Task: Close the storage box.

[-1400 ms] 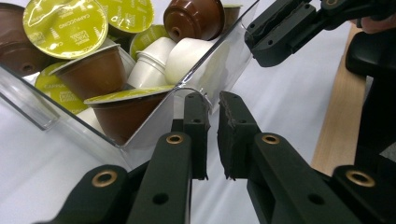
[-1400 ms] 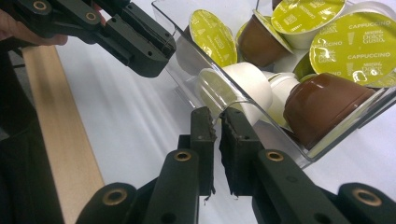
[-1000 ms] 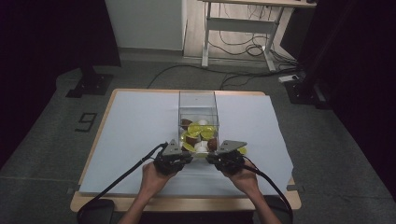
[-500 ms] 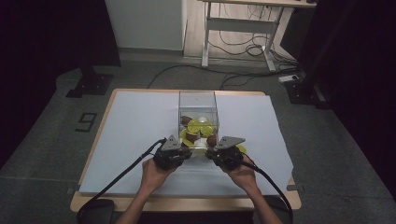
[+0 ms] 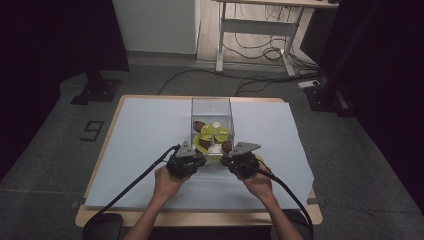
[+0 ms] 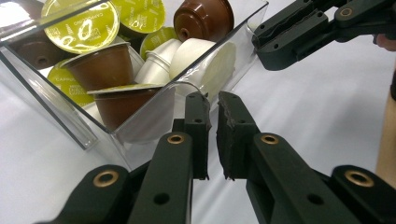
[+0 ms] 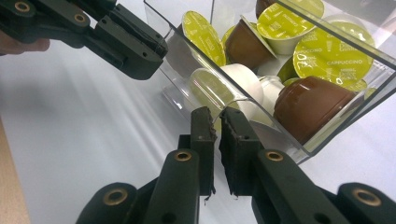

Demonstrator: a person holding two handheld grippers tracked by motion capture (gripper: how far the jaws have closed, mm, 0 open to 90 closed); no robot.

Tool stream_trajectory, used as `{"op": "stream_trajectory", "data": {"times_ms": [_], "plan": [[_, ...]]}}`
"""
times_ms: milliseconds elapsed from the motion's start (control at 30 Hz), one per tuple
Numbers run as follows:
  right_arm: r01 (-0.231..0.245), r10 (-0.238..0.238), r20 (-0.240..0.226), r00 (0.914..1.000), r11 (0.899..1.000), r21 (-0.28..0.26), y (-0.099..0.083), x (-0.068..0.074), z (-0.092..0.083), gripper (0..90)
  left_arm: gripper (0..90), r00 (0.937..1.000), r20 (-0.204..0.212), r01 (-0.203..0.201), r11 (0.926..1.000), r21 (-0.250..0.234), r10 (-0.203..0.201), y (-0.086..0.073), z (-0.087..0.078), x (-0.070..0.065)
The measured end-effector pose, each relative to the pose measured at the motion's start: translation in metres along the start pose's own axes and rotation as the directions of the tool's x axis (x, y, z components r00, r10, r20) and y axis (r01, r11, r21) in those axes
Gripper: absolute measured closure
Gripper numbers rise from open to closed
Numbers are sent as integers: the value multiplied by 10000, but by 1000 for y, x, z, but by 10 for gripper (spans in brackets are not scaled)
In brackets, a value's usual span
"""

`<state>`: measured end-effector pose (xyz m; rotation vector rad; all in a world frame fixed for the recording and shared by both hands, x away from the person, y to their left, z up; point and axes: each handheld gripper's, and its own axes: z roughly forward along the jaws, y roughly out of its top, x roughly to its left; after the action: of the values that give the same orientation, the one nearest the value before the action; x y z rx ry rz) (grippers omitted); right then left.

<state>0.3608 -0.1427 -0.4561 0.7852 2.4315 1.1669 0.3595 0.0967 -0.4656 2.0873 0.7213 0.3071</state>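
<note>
A clear plastic box (image 5: 212, 106) stands in the middle of the white-covered table (image 5: 140, 150), its near end raised. Inside lie several coffee capsules (image 5: 214, 133): yellow-green lids (image 6: 81, 28), brown cups (image 6: 204, 18) and white ones (image 7: 243, 79). My left gripper (image 5: 201, 152) and right gripper (image 5: 228, 153) meet at the box's near end, side by side. In the left gripper view my left gripper (image 6: 213, 100) is shut on the clear rim (image 6: 154, 100). In the right gripper view my right gripper (image 7: 217, 114) pinches the same rim (image 7: 303, 144).
A yellow capsule (image 5: 259, 159) lies on the sheet beside the right hand. Cables (image 5: 135, 182) trail from both grippers toward the wooden front edge (image 5: 200, 220). Black stands (image 5: 95, 90) and a desk frame (image 5: 255, 35) are on the floor beyond the table.
The capsules that lay spread near the grippers have slid back deeper into the box. Both hands have barely moved and stay at the box's near end.
</note>
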Motion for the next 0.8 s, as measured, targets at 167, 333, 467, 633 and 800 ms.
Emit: {"op": "stream_trajectory", "data": {"times_ms": [167, 333, 467, 633, 800], "plan": [[-51, 52, 86, 9999, 10000, -37, 1, -4, 1, 825, 830, 10000, -55, 62, 9999, -97, -63, 1, 3, 2], [-58, 59, 173, 9998, 10000, -18, 4, -7, 4, 825, 833, 9997, -246, 61, 9999, -110, -63, 3, 5, 5], [-77, 76, 225, 9997, 10000, 42, 7, -10, 7, 822, 835, 9994, -327, 71, 9999, -116, -75, 4, 7, 7], [-88, 85, 341, 9994, 9999, 84, 9, -13, 10, 818, 834, 9990, -423, 136, 9998, -171, -143, 6, 10, 11], [-172, 167, 394, 9991, 9998, 113, 12, -16, 13, 816, 834, 9988, -469, 151, 9998, -165, -158, 8, 12, 14]]}}
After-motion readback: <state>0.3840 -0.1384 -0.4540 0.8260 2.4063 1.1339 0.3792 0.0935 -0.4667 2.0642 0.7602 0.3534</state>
